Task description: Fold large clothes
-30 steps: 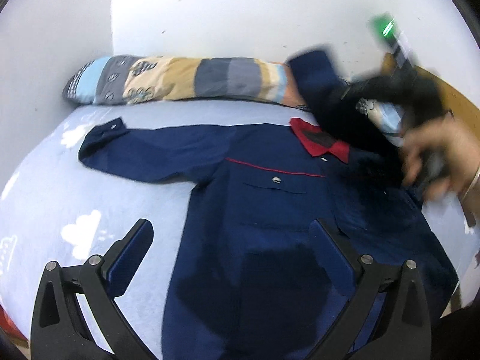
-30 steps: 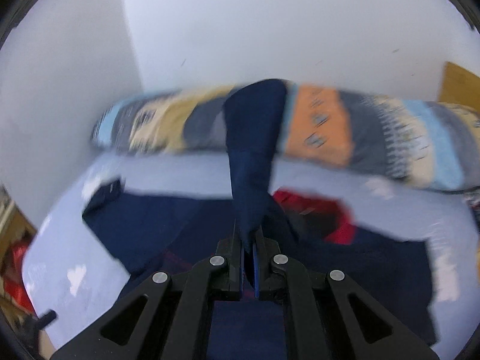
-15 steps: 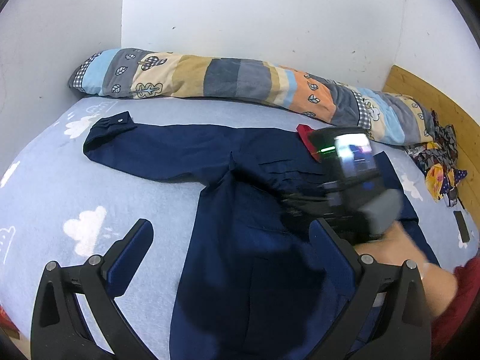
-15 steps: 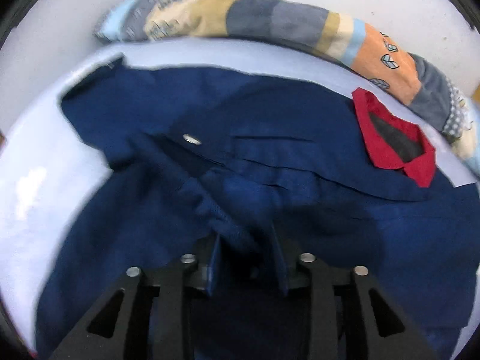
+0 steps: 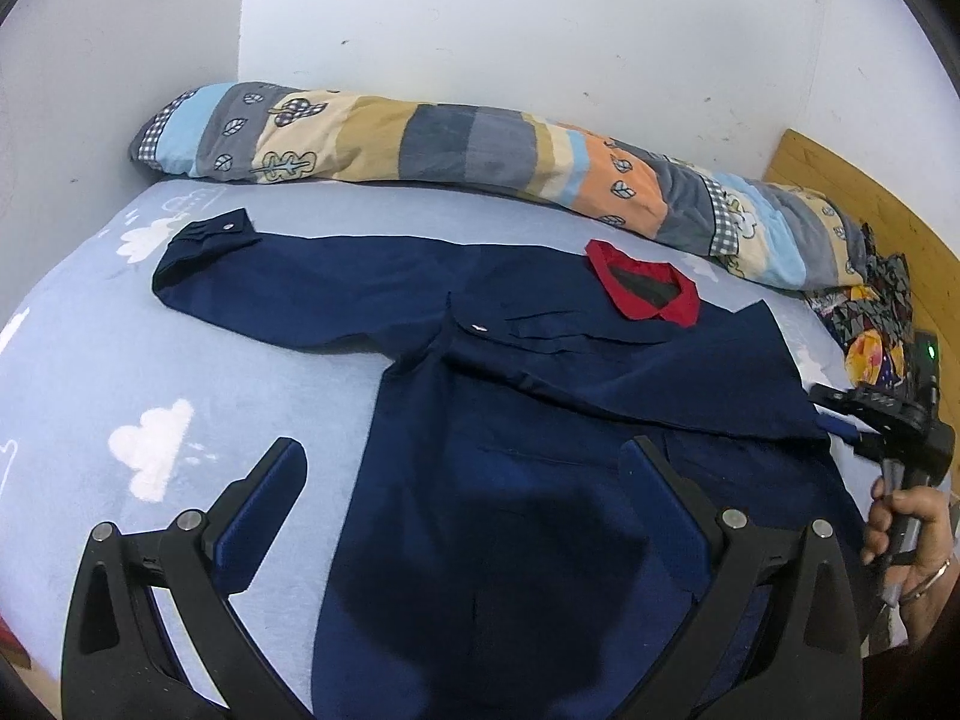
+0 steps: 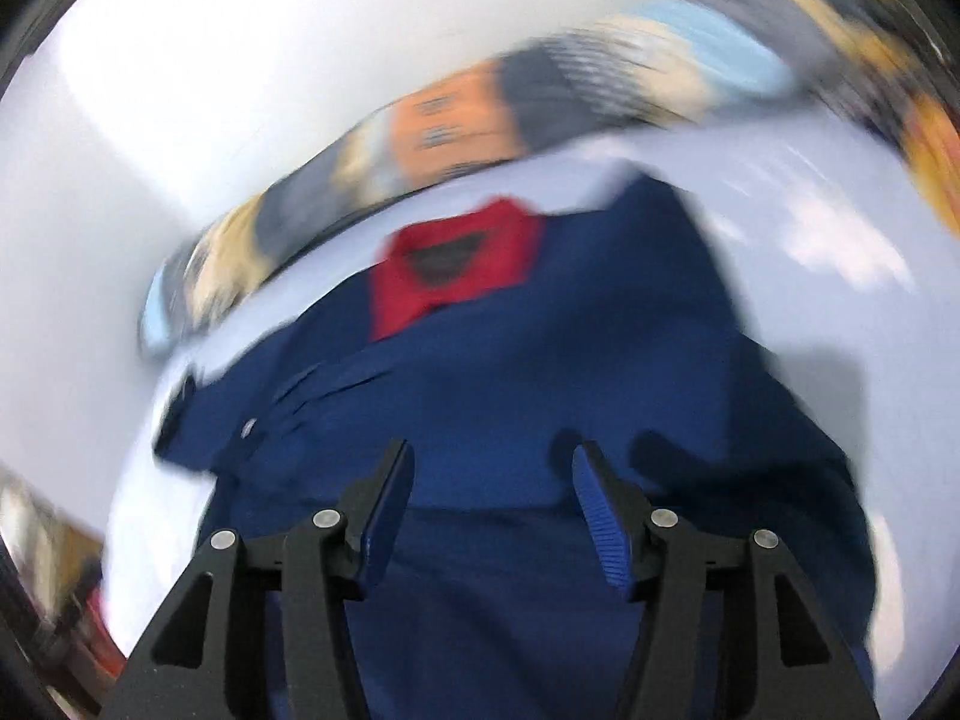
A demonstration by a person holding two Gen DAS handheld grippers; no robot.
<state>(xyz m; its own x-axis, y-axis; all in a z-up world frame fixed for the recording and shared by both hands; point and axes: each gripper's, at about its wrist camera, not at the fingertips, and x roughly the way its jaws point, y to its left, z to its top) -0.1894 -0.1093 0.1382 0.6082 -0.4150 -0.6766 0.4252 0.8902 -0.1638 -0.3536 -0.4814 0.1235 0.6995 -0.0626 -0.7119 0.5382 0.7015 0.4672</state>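
lying spread front-up on the bed (image 5: 252, 360), covered in a light blue sheet with white clouds: navy shirt (image 5: 492, 480) with red collar (image 5: 645, 289) toward the far wall. stretching out flat toward the left: one sleeve, its buttoned cuff (image 5: 210, 232) near the bed's far left corner. lying folded inward across the chest: the other sleeve, forming a long diagonal edge running from the shoulder down to the right. resting along the wall behind the shirt: long patchwork bolster (image 5: 456, 150). sitting bunched at the far right, beside the wooden headboard (image 5: 864, 192): colourful patterned cloth (image 5: 870, 324). hovering over the shirt's lower body: left tongs (image 5: 462, 480), spread wide, gripping nothing, one finger over the sheet and one over the fabric. showing at the right edge of the left wrist view: a hand (image 5: 906, 534) holding the other tool at the shirt's right side. opening at this moment: right tongs (image 6: 492, 492), nothing between the fingers, only navy fabric lying underneath. blurring heavily: the whole right wrist view, collar and bolster smeared.
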